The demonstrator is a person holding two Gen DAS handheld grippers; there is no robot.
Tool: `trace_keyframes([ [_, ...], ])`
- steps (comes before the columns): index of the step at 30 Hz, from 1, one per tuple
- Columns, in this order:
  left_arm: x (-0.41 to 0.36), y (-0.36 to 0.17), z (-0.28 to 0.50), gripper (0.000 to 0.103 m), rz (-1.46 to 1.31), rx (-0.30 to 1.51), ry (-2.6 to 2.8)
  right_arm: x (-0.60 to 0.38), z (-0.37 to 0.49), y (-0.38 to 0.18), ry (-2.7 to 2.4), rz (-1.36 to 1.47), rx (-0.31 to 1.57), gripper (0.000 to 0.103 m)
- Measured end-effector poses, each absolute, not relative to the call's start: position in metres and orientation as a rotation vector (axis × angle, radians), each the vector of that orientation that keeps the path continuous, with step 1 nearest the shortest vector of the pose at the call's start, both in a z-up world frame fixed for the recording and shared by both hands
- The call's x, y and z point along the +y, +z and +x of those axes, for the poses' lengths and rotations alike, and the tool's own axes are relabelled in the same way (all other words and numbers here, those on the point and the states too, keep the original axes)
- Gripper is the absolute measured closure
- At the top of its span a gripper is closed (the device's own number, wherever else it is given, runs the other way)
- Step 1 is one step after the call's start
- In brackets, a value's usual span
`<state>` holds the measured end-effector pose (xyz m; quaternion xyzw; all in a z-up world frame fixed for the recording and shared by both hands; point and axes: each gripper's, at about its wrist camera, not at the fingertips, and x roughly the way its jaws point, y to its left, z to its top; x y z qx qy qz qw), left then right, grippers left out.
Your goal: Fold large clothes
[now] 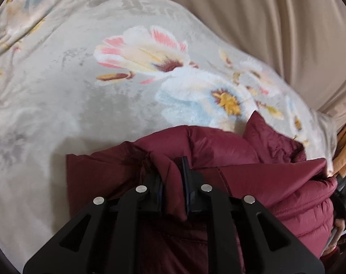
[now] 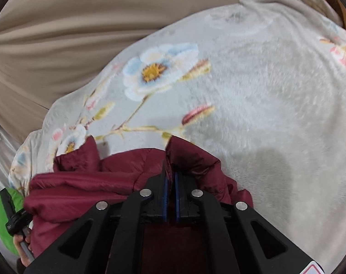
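- Maroon puffer jacket (image 1: 230, 159): shiny, quilted, bunched on the floral fleece blanket (image 1: 81, 91).
- My left gripper (image 1: 171, 178): clamped on a jacket fold.
- My right gripper (image 2: 170, 173): nearly closed, pinching jacket edge.

Slightly glossy quilted jacket (image 1: 253, 182) lies on matt, fuzzy fleece blanket (image 1: 58, 91).

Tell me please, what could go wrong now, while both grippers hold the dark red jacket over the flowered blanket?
1. The left gripper pinches only a thin fold of the puffy jacket; the slick fabric may slip out when pulled.
2. The right gripper also grips just an edge, so the jacket's loose bulk could sag and spoil the fold.
3. The plush blanket underneath may drag and bunch up if the jacket slides across it.
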<state>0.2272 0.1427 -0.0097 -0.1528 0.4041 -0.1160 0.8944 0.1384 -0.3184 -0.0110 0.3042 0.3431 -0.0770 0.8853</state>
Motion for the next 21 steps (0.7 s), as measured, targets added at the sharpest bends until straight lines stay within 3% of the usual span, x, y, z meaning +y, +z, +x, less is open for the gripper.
trace_keyframes([
  [4, 0.143, -0.009, 0.226, 0.088, -0.336, 0.813, -0.251, -0.323, 0.131, -0.013, -0.121, 0.683, 0.678, 0.100],
  [7, 0.161, 0.009, 0.214, 0.082, -0.418, 0.768, -0.268, -0.327, 0.119, -0.005, -0.111, 0.723, 0.627, 0.095],
  [8, 0.166, 0.018, 0.208, 0.079, -0.440, 0.751, -0.279, -0.329, 0.110, 0.003, -0.101, 0.737, 0.594, 0.089],
  [9, 0.175, 0.036, 0.197, 0.073, -0.465, 0.713, -0.309, -0.331, 0.097, 0.014, -0.090, 0.747, 0.552, 0.082],
  [11, 0.185, 0.067, 0.178, 0.058, -0.467, 0.653, -0.339, -0.331, 0.076, 0.035, -0.084, 0.732, 0.487, 0.080],
  [12, 0.190, 0.088, 0.163, 0.043, -0.445, 0.603, -0.326, -0.329, 0.065, 0.047, -0.082, 0.706, 0.455, 0.079],
  [13, 0.193, 0.105, 0.150, 0.035, -0.421, 0.549, -0.301, -0.326, 0.055, 0.059, -0.088, 0.674, 0.426, 0.079],
  [17, 0.179, 0.153, 0.116, 0.031, -0.313, 0.436, -0.309, -0.281, 0.038, 0.096, -0.056, 0.528, 0.379, 0.077],
  [21, 0.109, 0.139, 0.134, 0.031, -0.187, 0.567, -0.432, -0.205, 0.074, 0.102, 0.073, 0.355, 0.492, 0.081],
])
